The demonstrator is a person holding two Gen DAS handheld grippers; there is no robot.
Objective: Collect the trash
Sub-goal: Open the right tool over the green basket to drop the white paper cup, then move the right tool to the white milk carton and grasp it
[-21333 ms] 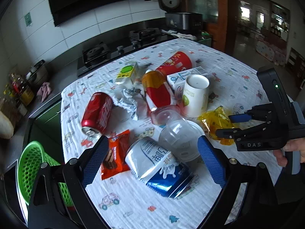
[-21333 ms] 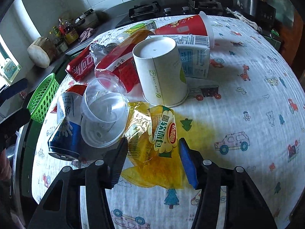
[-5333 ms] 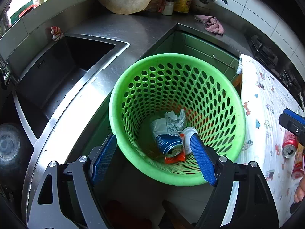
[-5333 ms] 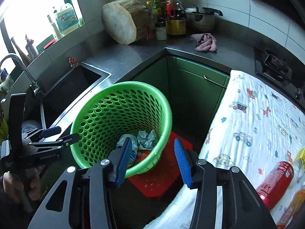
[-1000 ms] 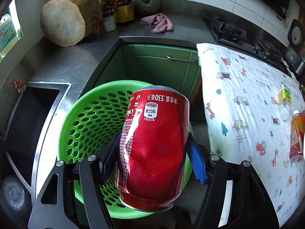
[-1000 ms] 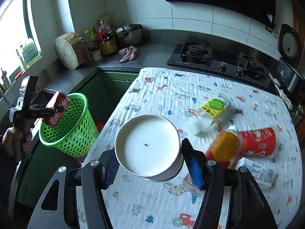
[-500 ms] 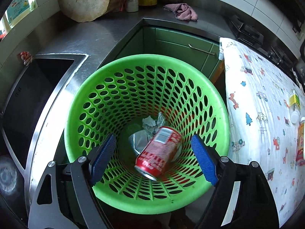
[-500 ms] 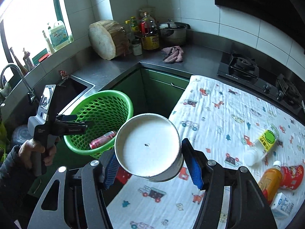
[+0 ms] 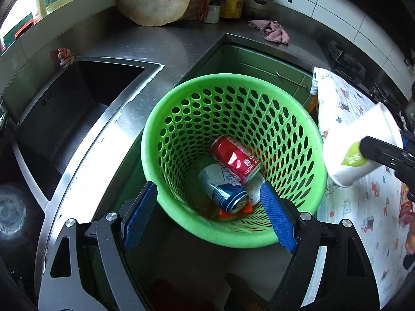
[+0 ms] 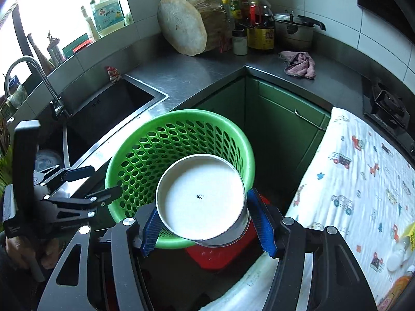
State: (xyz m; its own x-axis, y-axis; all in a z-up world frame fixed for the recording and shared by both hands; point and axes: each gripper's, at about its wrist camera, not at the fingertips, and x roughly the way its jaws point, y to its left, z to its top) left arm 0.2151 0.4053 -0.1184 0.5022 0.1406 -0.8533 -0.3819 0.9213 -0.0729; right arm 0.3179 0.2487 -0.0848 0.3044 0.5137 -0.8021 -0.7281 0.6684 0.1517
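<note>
A green perforated basket (image 9: 166,119) (image 10: 122,160) stands on the floor beside the counter. A red cola can (image 9: 234,158) lies in it on top of a blue and white can (image 9: 223,188) and some wrappers. My left gripper (image 9: 208,212) hangs open over the basket's near rim with nothing between its blue pads. My right gripper (image 10: 206,226) is shut on a white paper cup (image 10: 201,198) (image 9: 360,147), held bottom toward the camera over the basket's right rim. In the right wrist view the left gripper (image 10: 90,184) appears at the left, held by a hand.
A steel sink (image 9: 64,108) and counter (image 9: 168,44) lie left of the basket, with a wooden block (image 10: 189,23), bottles and a pink rag (image 10: 299,64). The table with its printed cloth (image 10: 363,186) is at the right, carrying several bottles. A red object (image 10: 223,252) sits under the basket.
The left gripper opened and the red can dropped into the basket. The right gripper carried the paper cup from above the table to the basket's rim.
</note>
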